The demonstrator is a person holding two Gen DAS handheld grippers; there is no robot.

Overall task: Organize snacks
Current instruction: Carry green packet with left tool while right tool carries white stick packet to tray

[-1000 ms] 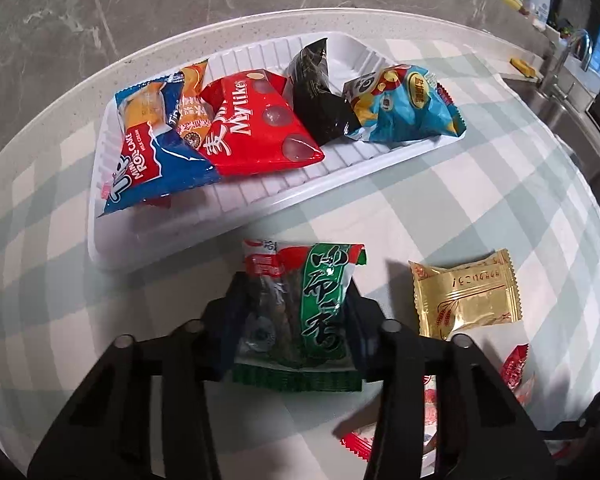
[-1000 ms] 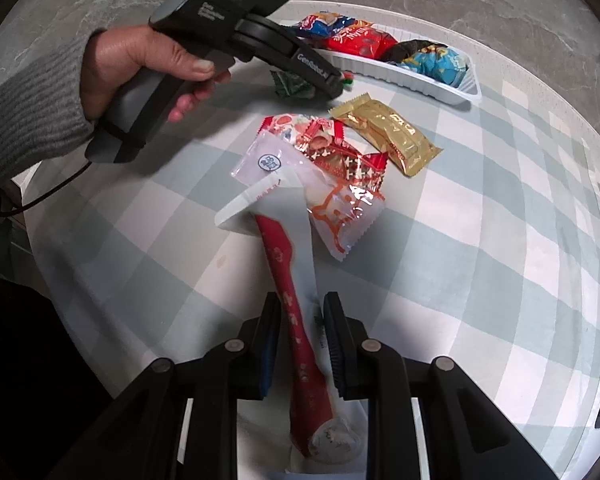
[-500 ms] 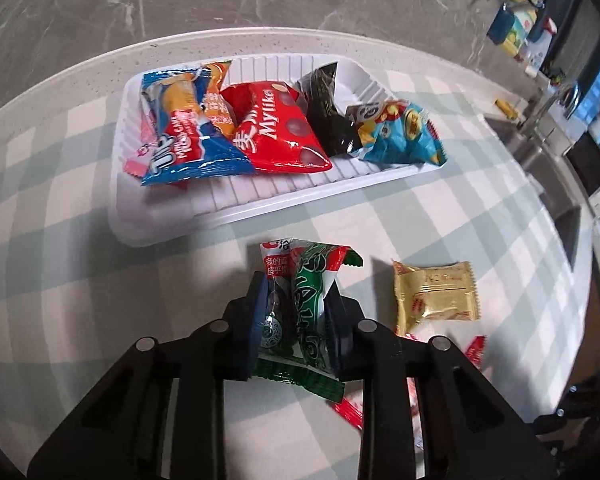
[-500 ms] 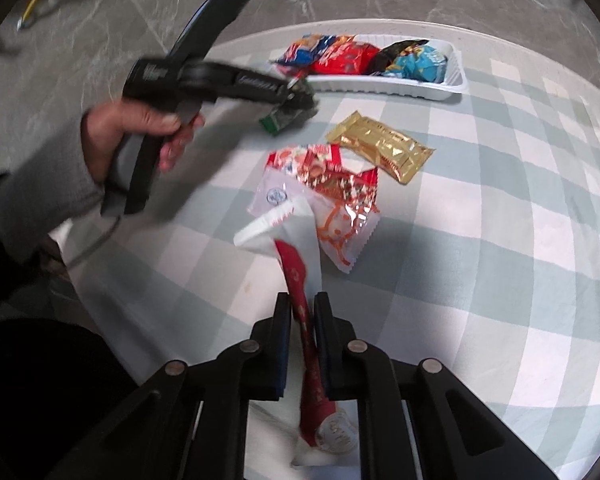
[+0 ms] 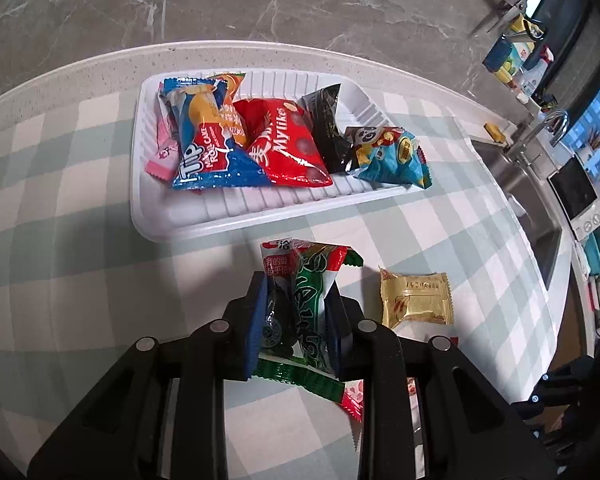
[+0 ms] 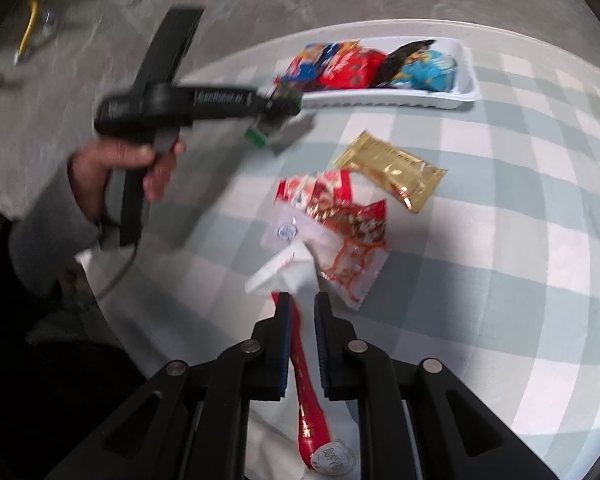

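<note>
My left gripper [image 5: 294,316] pinched the green packet [image 5: 300,304] upright — the white tray [image 5: 252,208] lay straight ahead; my right gripper [image 6: 302,344] clamped the red-striped sachet [image 6: 306,392].

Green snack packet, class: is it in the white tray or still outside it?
Outside. The green snack packet is clamped in the left gripper, short of the white tray.

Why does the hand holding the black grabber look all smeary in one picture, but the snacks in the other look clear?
Right wrist view: the hand and the left gripper are motion-blurred, and the white tray looks soft. Left wrist view: sharp, so "Mylikes" reads on the red packet; the fisheye bends the table edge.
</note>
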